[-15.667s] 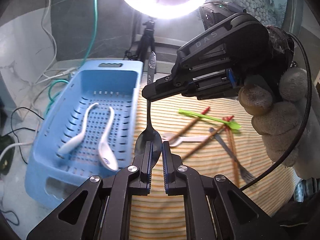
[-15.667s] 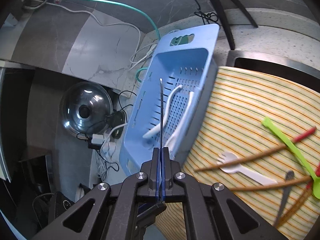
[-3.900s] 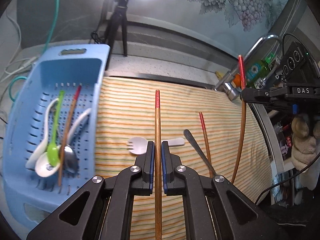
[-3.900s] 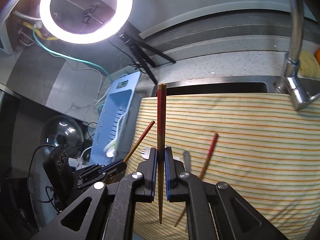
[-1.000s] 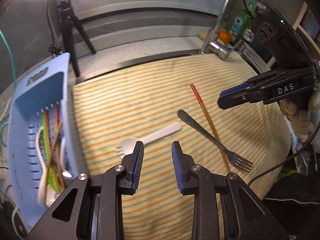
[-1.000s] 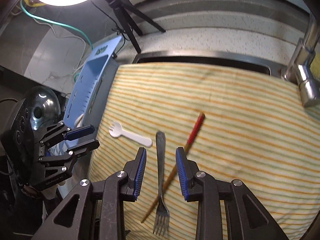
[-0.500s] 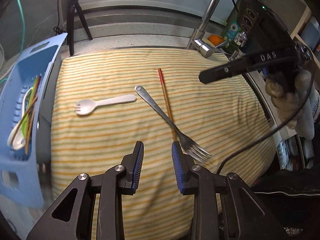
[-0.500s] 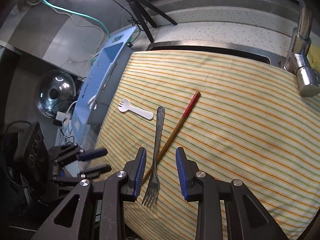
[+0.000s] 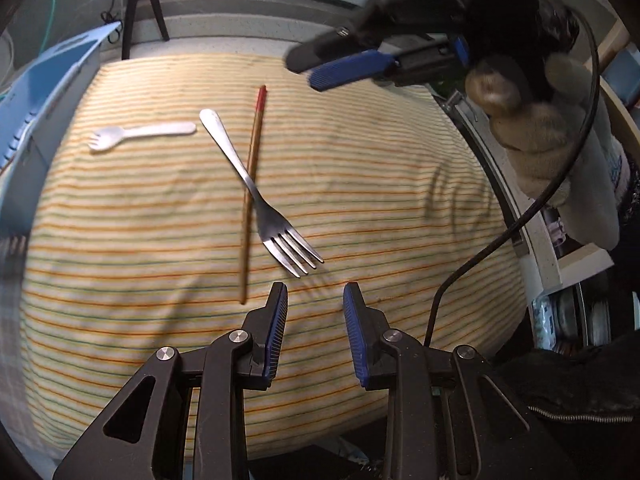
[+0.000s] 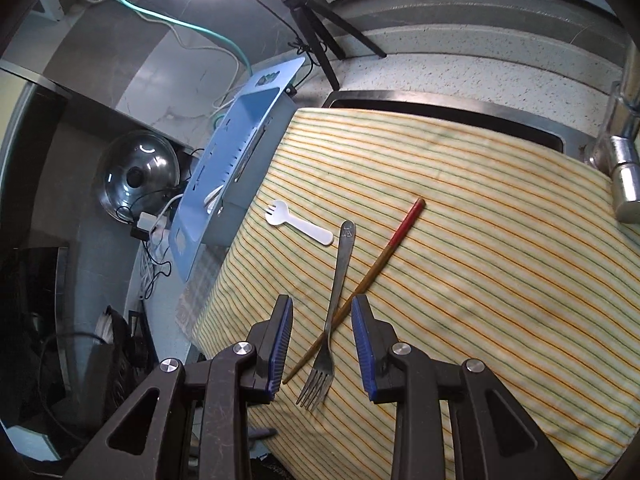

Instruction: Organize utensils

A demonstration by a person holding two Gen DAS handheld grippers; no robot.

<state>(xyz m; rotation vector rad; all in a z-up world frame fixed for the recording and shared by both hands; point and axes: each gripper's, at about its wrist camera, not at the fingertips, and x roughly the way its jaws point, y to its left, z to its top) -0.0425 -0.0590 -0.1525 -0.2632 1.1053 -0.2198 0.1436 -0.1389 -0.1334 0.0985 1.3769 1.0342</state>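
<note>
My left gripper (image 9: 315, 324) and right gripper (image 10: 322, 346) both have fingers apart, empty. At frame centre the silver metal fork (image 9: 256, 196) crosses 1 red-tipped wooden chopstick (image 9: 251, 184) on the striped cloth (image 9: 360, 184); the small white plastic fork (image 9: 140, 135) lies upper left.

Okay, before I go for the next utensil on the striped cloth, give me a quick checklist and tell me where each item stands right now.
1. Left gripper empty, jaws apart: ok.
2. Right gripper empty, jaws apart: ok.
3. Metal fork free to lift: not ok, it lies crossed with the chopstick; which one is on top, cannot tell.
4. White plastic fork lying alone on the striped cloth: ok.
5. Blue basket within view for the drop: ok, beside the cloth's edge.
6. Room left in the basket: cannot tell, its inside is barely visible.
</note>
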